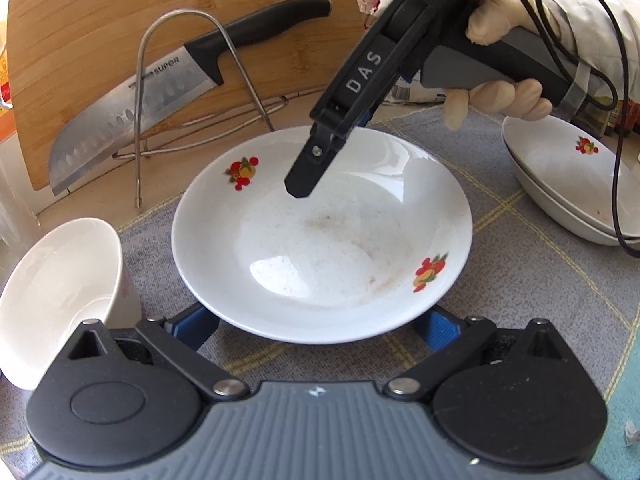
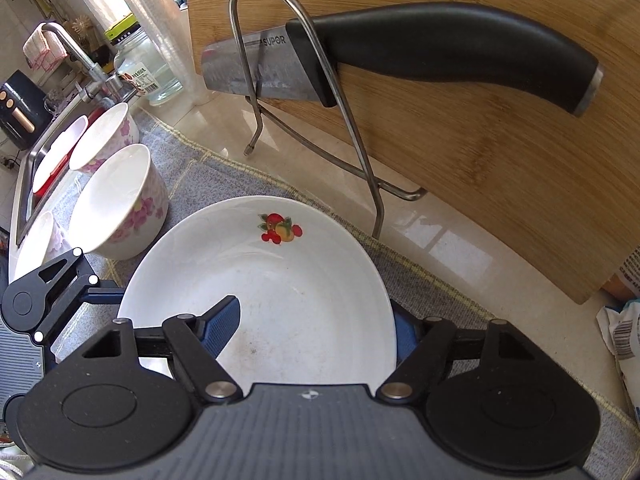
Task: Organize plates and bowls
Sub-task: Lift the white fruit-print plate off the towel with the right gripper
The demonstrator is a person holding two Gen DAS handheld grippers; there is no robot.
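A white deep plate (image 1: 320, 240) (image 2: 288, 280) with fruit decals lies on the grey mat (image 1: 520, 280). My left gripper (image 1: 318, 328) is open, its blue fingers (image 1: 196, 326) spread wide under the plate's near rim. From the upper right, a gloved hand (image 1: 504, 96) brings the right gripper down onto the far rim. One black finger (image 1: 306, 172) hangs over the plate's inside. In the right wrist view the right gripper (image 2: 316, 326) straddles the plate's right rim, one pad over the inside and the other outside. A clear gap shows between pads and plate.
A white bowl (image 1: 60, 280) stands left of the plate and stacked matching plates (image 1: 572, 192) right. Flowered bowls (image 2: 120, 200) line the sink (image 2: 28, 168) edge. Behind, a wire rack (image 2: 360, 160) holds a knife (image 2: 440, 52) against a bamboo board (image 2: 500, 180).
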